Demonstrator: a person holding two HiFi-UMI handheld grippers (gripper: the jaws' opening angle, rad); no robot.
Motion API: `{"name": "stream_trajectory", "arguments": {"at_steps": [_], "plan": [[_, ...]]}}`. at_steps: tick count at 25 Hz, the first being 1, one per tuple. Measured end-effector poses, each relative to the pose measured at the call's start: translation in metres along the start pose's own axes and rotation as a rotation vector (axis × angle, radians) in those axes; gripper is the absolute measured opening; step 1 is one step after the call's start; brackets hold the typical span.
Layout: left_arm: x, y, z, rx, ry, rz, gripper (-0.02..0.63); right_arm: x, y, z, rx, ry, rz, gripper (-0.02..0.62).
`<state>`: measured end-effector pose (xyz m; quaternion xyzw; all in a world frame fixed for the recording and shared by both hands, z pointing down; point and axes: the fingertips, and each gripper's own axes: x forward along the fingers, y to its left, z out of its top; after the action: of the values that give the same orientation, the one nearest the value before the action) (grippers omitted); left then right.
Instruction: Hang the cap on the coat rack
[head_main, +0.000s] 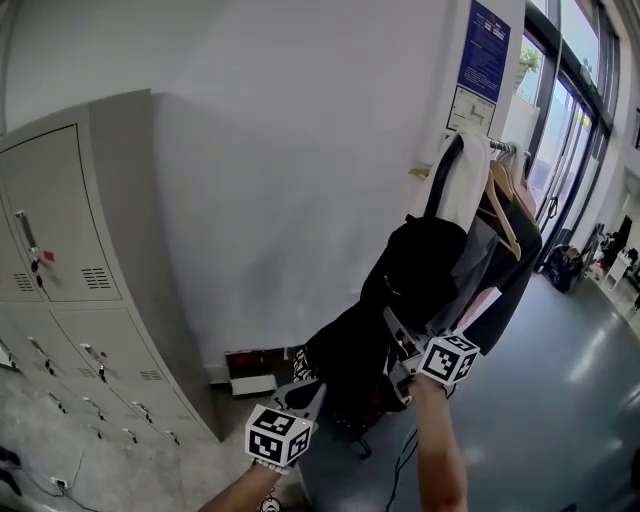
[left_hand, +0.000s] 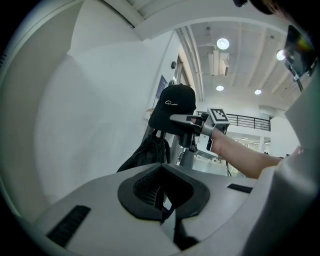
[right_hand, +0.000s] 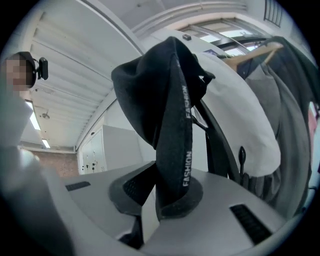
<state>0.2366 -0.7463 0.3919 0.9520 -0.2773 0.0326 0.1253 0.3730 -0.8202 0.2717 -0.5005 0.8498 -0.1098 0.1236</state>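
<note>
Cap (right_hand: 150, 85) pinched by its strap in right tongs (right_hand: 161, 202); left tongs (left_hand: 163, 202) together, empty

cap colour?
Black with a small white logo; the cap shows best in the left gripper view.

Both grippers are moulded in light grey shell, with black ribbed pads sunk in a dark recess at the jaw roots and black slotted strips at either side. The left gripper (head_main: 314, 392) and the right gripper (head_main: 393, 345) are each fitted with a white cube (head_main: 278, 435) printed with black square markers. A pale garment (right_hand: 20, 165) is worn.
</note>
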Motion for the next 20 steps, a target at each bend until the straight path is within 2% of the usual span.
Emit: {"name": "stream_trajectory", "arguments": {"at_steps": [6,12,20], "plan": [[0.002,-0.001,-0.012,-0.017,0.016,-0.004,0.005,-0.012,-0.014,-0.049,0.104,0.037,-0.008,0.017],[-0.001,-0.008,-0.023,-0.026,0.027,-0.013,0.003,-0.019,-0.017,-0.079,0.118,0.063,-0.025,0.018],[-0.005,-0.013,-0.034,-0.037,0.043,-0.004,0.005,-0.031,-0.019,-0.097,0.246,-0.003,0.025,0.018]]}}
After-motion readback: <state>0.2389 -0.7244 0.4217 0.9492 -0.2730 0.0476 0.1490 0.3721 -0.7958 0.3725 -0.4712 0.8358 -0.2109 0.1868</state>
